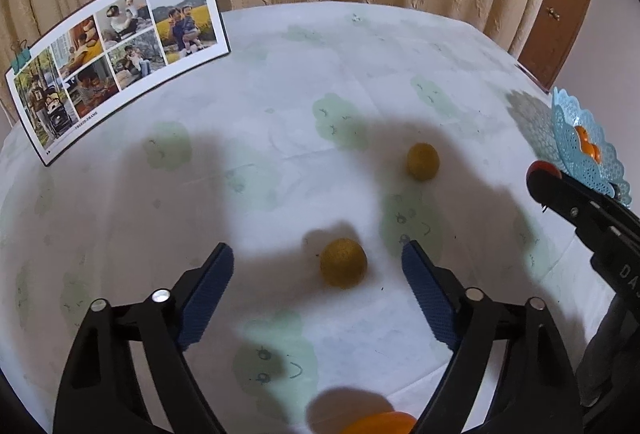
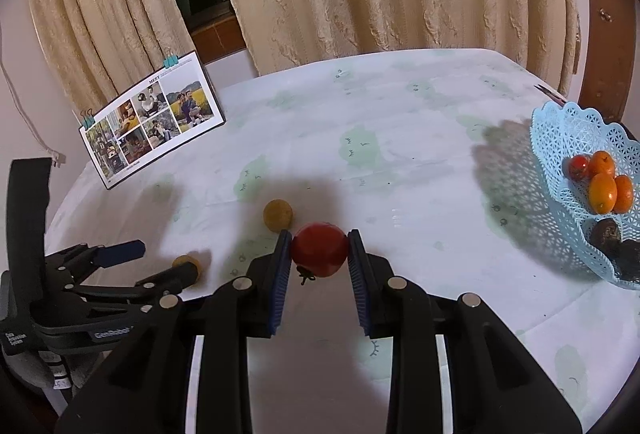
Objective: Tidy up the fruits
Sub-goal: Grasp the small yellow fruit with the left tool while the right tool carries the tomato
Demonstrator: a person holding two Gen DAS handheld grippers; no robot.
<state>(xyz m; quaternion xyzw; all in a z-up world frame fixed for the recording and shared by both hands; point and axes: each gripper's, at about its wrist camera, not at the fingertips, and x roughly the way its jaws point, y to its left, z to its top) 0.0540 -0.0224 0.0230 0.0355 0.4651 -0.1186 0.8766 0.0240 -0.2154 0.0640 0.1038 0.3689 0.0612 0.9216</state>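
Observation:
My left gripper (image 1: pixel 318 250) is open just above the table, its blue pads on either side of a yellow-brown round fruit (image 1: pixel 343 262) without touching it. A second fruit of that kind (image 1: pixel 423 161) lies farther back on the cloth. My right gripper (image 2: pixel 320 236) is shut on a red tomato (image 2: pixel 319 249), held clear of the table with its stalk pointing down. The light blue lattice basket (image 2: pixel 560 121) stands at the right and holds several orange fruits (image 2: pixel 602 193), a small tomato and dark fruits. Part of an orange fruit (image 1: pixel 380 424) shows at the bottom edge of the left wrist view.
A photo card (image 1: pixel 120 65) with teal binder clips stands at the table's back left. Cream curtains hang behind the round table (image 2: pixel 400 121), which wears a white cloth with green prints. A wooden chair back (image 1: pixel 560 13) rises at the far right. The left gripper (image 2: pixel 166 258) shows at the right wrist view's left.

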